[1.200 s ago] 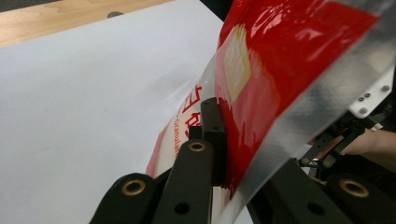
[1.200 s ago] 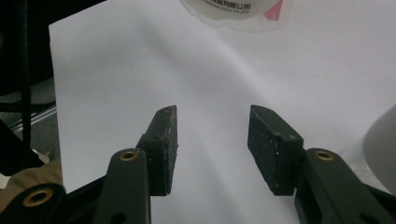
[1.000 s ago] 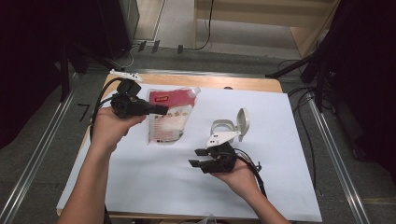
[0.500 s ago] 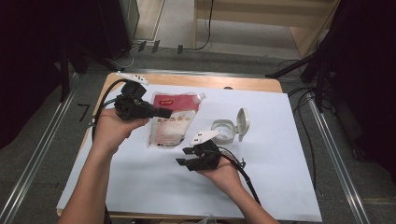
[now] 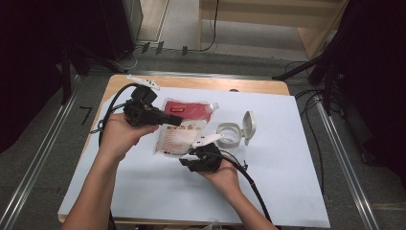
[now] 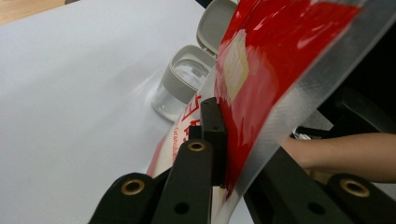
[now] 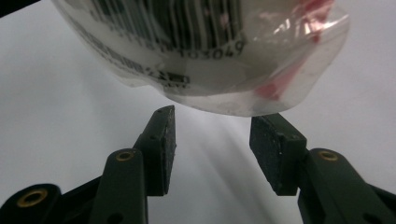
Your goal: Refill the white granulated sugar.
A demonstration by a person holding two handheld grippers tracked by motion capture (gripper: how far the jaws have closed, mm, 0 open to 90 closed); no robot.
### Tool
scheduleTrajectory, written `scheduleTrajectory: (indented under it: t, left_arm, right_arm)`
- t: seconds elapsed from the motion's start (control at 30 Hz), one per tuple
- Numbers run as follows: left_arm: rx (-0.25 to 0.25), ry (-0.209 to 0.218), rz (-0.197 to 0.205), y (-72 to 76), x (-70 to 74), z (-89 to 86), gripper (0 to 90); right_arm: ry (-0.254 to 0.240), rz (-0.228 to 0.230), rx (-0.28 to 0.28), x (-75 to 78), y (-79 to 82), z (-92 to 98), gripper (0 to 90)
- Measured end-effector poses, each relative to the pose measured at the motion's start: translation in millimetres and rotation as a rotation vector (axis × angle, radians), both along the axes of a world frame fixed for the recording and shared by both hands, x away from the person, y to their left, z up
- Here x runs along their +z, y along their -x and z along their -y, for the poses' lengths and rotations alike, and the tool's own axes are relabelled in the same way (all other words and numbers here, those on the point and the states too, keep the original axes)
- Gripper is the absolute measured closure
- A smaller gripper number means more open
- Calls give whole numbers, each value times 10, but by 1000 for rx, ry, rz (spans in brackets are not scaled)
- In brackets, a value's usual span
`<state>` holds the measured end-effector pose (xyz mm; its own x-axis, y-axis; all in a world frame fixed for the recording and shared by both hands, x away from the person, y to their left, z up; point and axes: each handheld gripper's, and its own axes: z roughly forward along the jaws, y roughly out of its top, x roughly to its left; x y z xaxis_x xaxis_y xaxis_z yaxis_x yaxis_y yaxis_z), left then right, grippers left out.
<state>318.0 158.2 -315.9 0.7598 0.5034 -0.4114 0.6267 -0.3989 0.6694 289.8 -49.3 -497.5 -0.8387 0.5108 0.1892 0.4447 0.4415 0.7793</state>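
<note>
The pouch (image 5: 181, 129) hangs over the bench's (image 5: 287, 182) middle, long axis running far to near — red top far, clear bottom near. Your left tool (image 5: 173, 120) is clamped on its red top edge. Your right tool (image 5: 187, 163) — jaws partly apart, just been opening — sits below the bottom, gripping nothing.

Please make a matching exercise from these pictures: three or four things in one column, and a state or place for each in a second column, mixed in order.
Things:
1. left gripper
2. right gripper
3. clear jar
4. red pouch

States:
A. lid flipped open
B. jaws open, bottom edge of the pouch just ahead
C. lifted off the white sheet at its red end
D. shut on the pouch's red end

Pairs: 1-D, 2-B, 3-A, 4-C
</note>
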Motion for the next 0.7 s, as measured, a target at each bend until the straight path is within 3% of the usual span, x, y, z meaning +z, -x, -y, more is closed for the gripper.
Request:
scheduleTrajectory:
  t: [0.1,0.3,0.47,0.57,0.7]
  left_arm:
    - [-6,14,-19,6,2,-6,900]
    - [-22,52,-59,20,22,-12,900]
    - [-34,119,-124,-9,-12,-31,900]
    - [-24,124,-143,-27,-42,-25,897]
    - [3,115,-129,-51,-65,-17,900]
  right_arm:
    - [-7,64,-17,-11,33,14,513]
    - [-31,140,-45,-24,60,46,505]
    - [-46,267,-45,-30,130,51,500]
    - [-62,323,-26,-35,188,36,547]
    - [-58,339,1,-36,260,-20,584]
